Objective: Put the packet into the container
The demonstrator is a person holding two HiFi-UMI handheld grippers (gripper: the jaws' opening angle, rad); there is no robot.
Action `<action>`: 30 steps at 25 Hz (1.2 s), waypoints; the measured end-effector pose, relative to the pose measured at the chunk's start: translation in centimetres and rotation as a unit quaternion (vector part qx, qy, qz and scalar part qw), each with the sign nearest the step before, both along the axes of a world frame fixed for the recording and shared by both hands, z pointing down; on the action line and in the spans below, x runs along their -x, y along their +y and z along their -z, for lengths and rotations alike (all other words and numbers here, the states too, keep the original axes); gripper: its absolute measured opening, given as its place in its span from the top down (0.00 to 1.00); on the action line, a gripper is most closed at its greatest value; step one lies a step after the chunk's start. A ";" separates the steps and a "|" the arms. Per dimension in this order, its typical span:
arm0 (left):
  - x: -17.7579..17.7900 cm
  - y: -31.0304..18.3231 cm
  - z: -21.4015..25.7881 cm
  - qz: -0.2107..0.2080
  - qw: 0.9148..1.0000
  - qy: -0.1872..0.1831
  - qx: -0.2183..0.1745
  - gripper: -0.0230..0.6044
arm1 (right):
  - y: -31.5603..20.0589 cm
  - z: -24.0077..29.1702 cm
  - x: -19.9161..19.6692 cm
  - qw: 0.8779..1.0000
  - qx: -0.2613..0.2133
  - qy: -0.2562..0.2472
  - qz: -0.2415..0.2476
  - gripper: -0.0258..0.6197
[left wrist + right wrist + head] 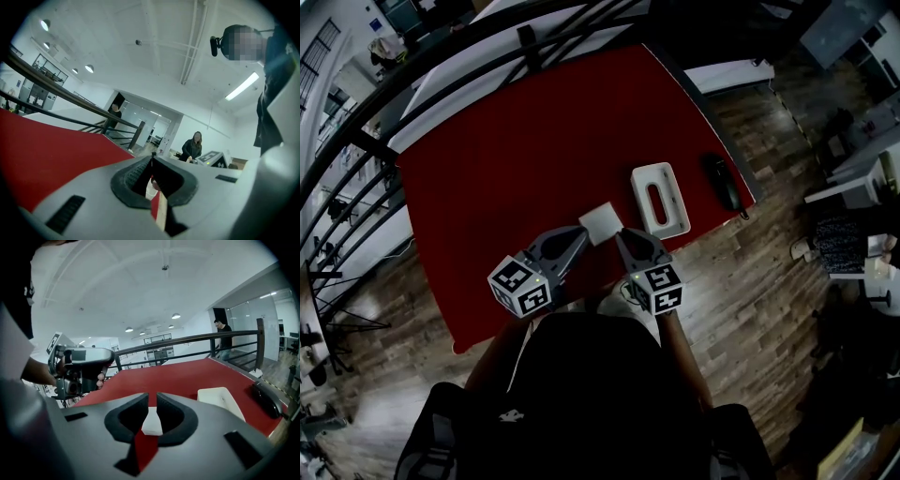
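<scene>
Right claw (152,396): clenched, tips together. It grips nothing. Through the hollow behind its tips the packet (602,223) shows as a white wedge against red. In the head view the tips sit just beside the packet's near right corner; contact cannot be confirmed.

Left claw (151,160): clenched as well, tips meeting. It sits just off the packet's near left corner. A pale shape shows in its hollow but cannot be identified.

Packet: flat, white, roughly square. It lies on the counter (516,169) between the two claw tips, near the front edge.

Container (675,202): a white rectangular box with rounded corners and an oblong slot in its top. It stands just right of the packet, apart from it, with only a strip of bare red surface between them.

Beyond the container, near the counter's right edge, lies a black object (722,180), rounded, elongated and glossy.

Counter surface: uniform matte red. A dark metal railing (187,341) runs along its far side, and a person (224,336) stands behind it. The floor (750,281) is wood plank.
</scene>
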State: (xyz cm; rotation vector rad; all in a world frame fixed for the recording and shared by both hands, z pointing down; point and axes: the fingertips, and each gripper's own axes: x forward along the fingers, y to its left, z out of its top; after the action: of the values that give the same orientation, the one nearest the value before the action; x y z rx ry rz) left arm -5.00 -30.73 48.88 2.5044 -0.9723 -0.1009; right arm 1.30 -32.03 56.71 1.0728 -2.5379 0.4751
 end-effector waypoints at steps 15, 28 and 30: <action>3.6 0.5 -1.7 0.077 0.997 -0.021 0.016 0.94 | -1.5 -8.2 3.6 0.990 0.080 0.094 0.062 0.37; 4.5 1.2 -1.7 0.094 0.995 -0.023 0.017 0.94 | -2.7 -13.2 3.6 0.980 0.110 0.158 0.045 0.25; 4.8 1.3 -1.7 0.095 0.995 -0.025 0.017 0.94 | -2.8 -13.5 3.7 0.980 0.121 0.153 0.045 0.24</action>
State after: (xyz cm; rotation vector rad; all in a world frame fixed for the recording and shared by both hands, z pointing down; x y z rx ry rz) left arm -9.76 -29.47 50.58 2.3886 -1.2208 -0.0808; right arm -2.44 -34.86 70.23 0.8644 -2.1845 0.5336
